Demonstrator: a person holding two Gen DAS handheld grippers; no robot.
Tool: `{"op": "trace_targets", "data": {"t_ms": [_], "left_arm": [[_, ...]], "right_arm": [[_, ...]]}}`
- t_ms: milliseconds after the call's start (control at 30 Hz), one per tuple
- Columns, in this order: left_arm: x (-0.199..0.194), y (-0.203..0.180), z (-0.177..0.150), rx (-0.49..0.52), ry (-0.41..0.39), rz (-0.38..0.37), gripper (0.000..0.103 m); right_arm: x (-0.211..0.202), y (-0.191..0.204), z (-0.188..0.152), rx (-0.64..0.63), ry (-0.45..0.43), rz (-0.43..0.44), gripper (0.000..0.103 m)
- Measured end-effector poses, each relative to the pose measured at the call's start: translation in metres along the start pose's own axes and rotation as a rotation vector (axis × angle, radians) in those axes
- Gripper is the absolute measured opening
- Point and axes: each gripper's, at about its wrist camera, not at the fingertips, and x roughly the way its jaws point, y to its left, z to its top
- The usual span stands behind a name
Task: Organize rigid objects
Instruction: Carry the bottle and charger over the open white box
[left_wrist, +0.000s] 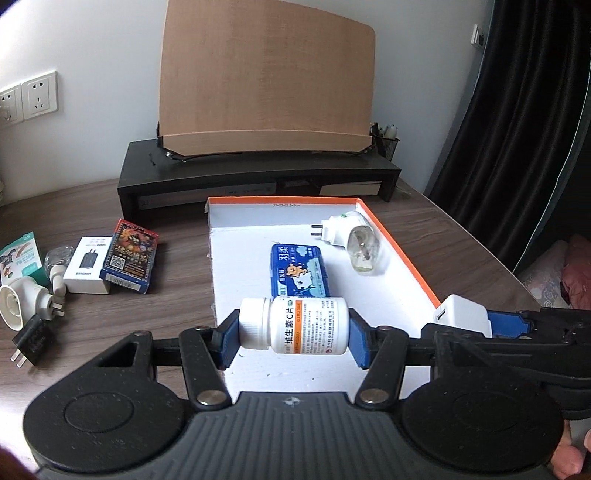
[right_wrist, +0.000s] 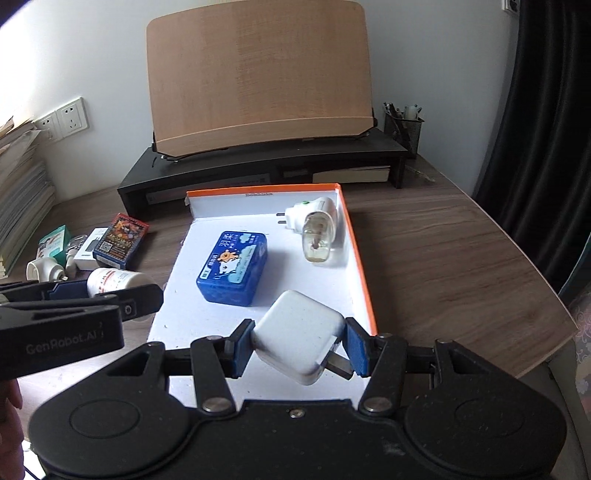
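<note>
Left gripper: pinched on a white vitamin bottle, held sideways, cap to the left, above the near left part of the tray.
Right gripper: clamped on a white charger block, its prongs toward the right pad; carried above the near right part of the tray, just inside the orange rim.
Tray: shallow white box with orange edges, lying on the wooden desk; the collecting place, by judgement.
Already in tray, middle: blue tin, lying flat.
Already in tray, far right corner: plug-in vaporiser with clear bottle, on its side against the right wall.
Outside tray, left on desk, near: black plug adapter and a white round plug-in unit.
Outside tray, left on desk, farther: white charger box, a card pack leaning on it, a green-and-white packet.
Progress (judged): two items placed, two in transit and not yet released, roughly five left to be collected.
Far: black monitor riser with wooden board; not taken as part of the sorting.
</note>
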Motion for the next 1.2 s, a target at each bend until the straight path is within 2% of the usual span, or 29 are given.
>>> {"op": "trace_targets", "data": {"t_ms": [267, 567, 1200], "left_arm": [[0.001, -0.018, 0.001, 0.016, -0.008, 0.008, 0.058], [-0.004, -0.018, 0.002, 0.006, -0.011, 0.076, 0.058], [0.001, -0.015, -0.006, -0.045, 0.012, 0.105, 0.058]], "right_arm": [[-0.008, -0.013, -0.007, 0.008, -0.011, 0.010, 0.063], [-0.005, -0.008, -0.003, -0.022, -0.022, 0.043, 0.063], [0.006, -0.008, -0.003, -0.046, 0.000, 0.081, 0.063]]}}
